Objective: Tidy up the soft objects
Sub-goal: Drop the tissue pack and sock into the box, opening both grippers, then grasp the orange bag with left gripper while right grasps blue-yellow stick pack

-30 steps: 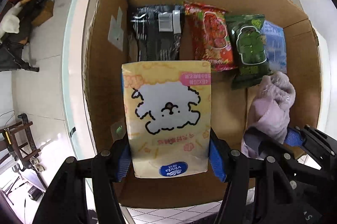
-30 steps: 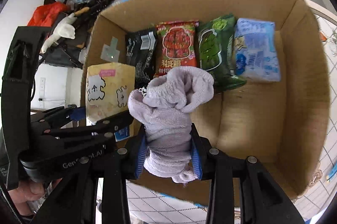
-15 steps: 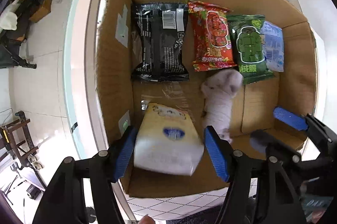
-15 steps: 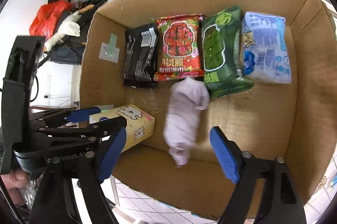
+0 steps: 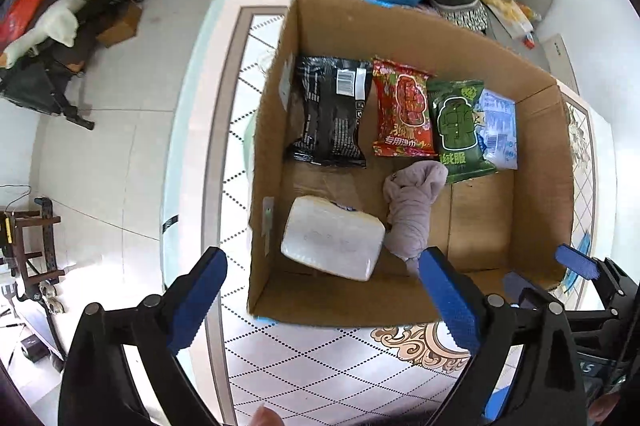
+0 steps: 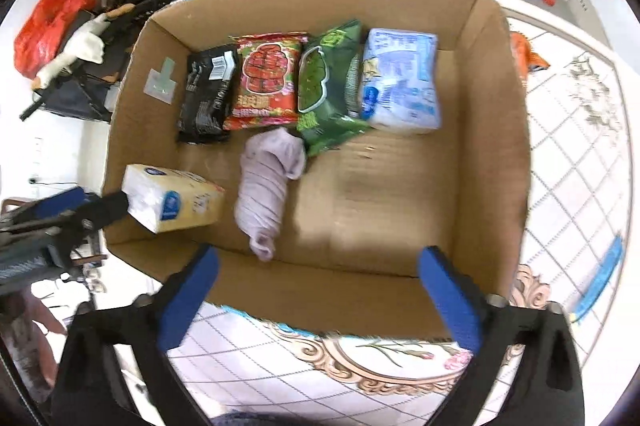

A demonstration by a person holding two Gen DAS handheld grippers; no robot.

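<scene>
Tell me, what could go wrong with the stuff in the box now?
The yellow tissue pack sits tilted against the cardboard box wall, so it may tip flat. The lilac rolled cloth touches the green packet and could unroll over it. Both open tongs, left and right, hover by the near rim and might bump it.

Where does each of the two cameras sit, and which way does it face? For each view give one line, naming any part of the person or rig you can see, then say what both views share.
Left wrist: sits on the left gripper, looks down into the cardboard box; both blue pads and the right gripper show.
Right wrist: sits on the right gripper, looks down into the same box; the left gripper shows.
Shared: tissue pack, lilac cloth, four packets.
</scene>
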